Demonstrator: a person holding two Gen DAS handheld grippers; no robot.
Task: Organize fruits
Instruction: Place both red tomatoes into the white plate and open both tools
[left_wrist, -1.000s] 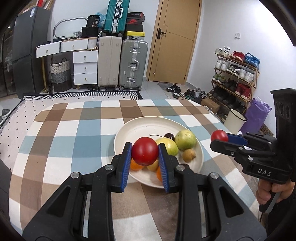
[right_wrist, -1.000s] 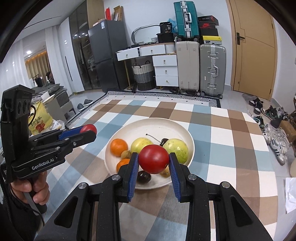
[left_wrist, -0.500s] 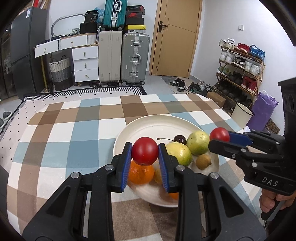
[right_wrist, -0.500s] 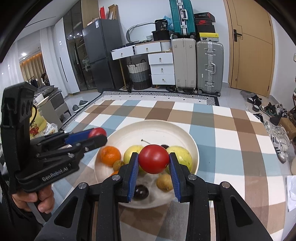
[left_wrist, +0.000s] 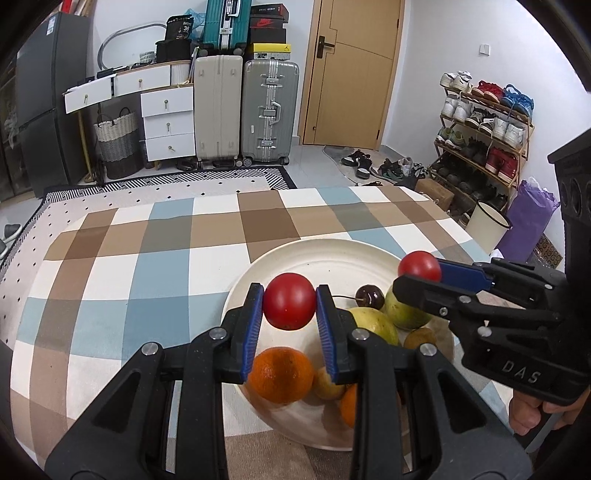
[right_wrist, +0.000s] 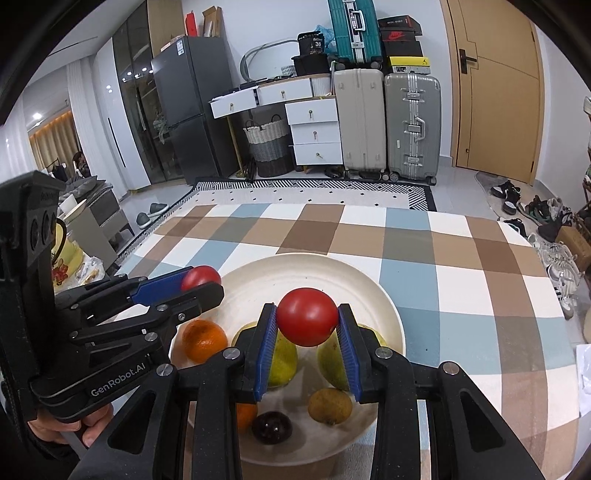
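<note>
Both tools now sit closer together and further over the cream plate than a second ago, each carrying its red tomato along. In the left wrist view the right tool reaches in above the green fruit, while the orange now shows beneath the left tool.

Location: a lived-in home, entry or living area; indicators: wooden door, loaded shoe rack, stacked suitcases, white drawer unit, refrigerator, checked tablecloth on the table.
</note>
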